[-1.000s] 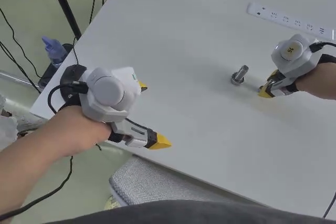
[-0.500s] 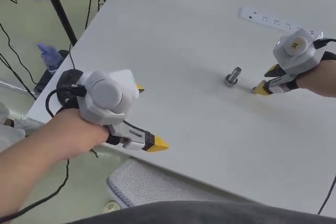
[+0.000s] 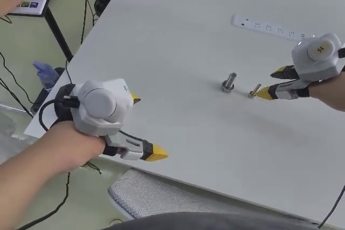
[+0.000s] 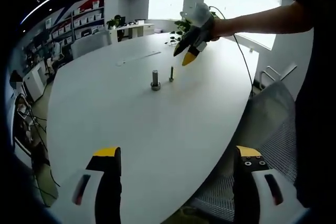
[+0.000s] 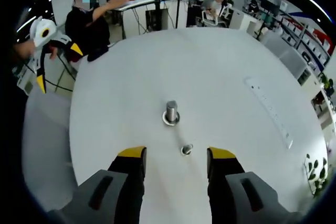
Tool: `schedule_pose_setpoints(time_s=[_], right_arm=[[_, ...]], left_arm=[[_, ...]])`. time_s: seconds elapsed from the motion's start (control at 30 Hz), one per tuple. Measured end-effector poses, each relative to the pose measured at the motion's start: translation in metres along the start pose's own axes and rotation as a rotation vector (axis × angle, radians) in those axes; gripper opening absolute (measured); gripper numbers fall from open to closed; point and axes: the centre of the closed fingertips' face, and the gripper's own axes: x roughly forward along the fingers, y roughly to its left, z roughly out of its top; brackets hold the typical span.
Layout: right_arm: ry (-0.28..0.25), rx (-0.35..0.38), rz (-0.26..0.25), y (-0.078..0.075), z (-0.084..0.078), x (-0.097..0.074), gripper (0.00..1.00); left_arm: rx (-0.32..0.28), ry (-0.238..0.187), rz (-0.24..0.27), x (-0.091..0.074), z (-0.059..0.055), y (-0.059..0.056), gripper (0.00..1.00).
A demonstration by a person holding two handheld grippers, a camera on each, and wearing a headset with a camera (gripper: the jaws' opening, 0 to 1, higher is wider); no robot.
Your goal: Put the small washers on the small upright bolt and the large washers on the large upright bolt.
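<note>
- Since a second ago the right gripper (image 3: pixel 271 82) has backed off to the right of the large bolt (image 3: pixel 229 82), and now you can see the small bolt (image 3: pixel 253 91) standing where the gripper's tip used to be.
- Big white table (image 3: pixel 178 36) takes up most of the scene, and both bolts stand upright out in its middle, toward the right.
- Grey mesh chair (image 3: pixel 161 195) sits tucked under the near edge.
- Left gripper (image 3: pixel 145 126) hovers over the near left edge of the table, well apart from the bolts. Its jaws are spread wide with nothing in between.
- The right gripper's jaws are spread too and it's not gripping anything. In the right gripper view the small bolt sits just ahead of the gap between the two tips. In the head view the nearer tip is right beside it, but I can't tell if it touches.
- White power strip (image 3: pixel 267 27) lies on the far right of the table.
- The large bolt is just left of the small one, with a wider ring at its base. Can't tell if that's the bolt's head or a washer.
- The small bolt is thin and sits between the large bolt and the right gripper.
</note>
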Motion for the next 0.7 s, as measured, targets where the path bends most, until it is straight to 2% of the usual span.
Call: schedule_pose_setpoints(time_s=[0.03,0.07,0.27,0.37,0.47,0.53,0.63,0.7], right_arm=[[-0.039,0.017,-0.001,0.002,0.003,-0.006,0.50],[-0.054,0.022,-0.004,0.003,0.004,-0.010,0.51],[-0.121,0.038,-0.033,0.012,0.001,-0.038,0.55],[-0.192,0.120,-0.042,0.016,0.004,-0.051,0.55],[-0.266,0.196,-0.066,0.018,0.006,-0.067,0.62],[-0.301,0.216,-0.067,0.022,0.006,-0.076,0.64],[-0.327,0.231,-0.074,0.028,0.002,-0.086,0.69],[-0.338,0.229,-0.079,0.035,-0.002,-0.092,0.72]], left_arm=[[-0.007,-0.003,-0.001,-0.001,0.000,-0.001,0.88],[-0.011,-0.005,0.001,-0.002,-0.001,-0.001,0.88],[-0.025,-0.007,0.012,-0.010,-0.003,-0.003,0.88],[-0.037,-0.019,0.016,-0.011,-0.001,-0.004,0.88],[-0.027,-0.029,0.025,-0.012,0.002,-0.006,0.89],[-0.023,-0.030,0.027,-0.011,0.004,-0.008,0.89],[-0.014,-0.032,0.028,-0.011,0.009,-0.010,0.89],[-0.015,-0.052,0.028,-0.012,0.015,-0.011,0.90]])
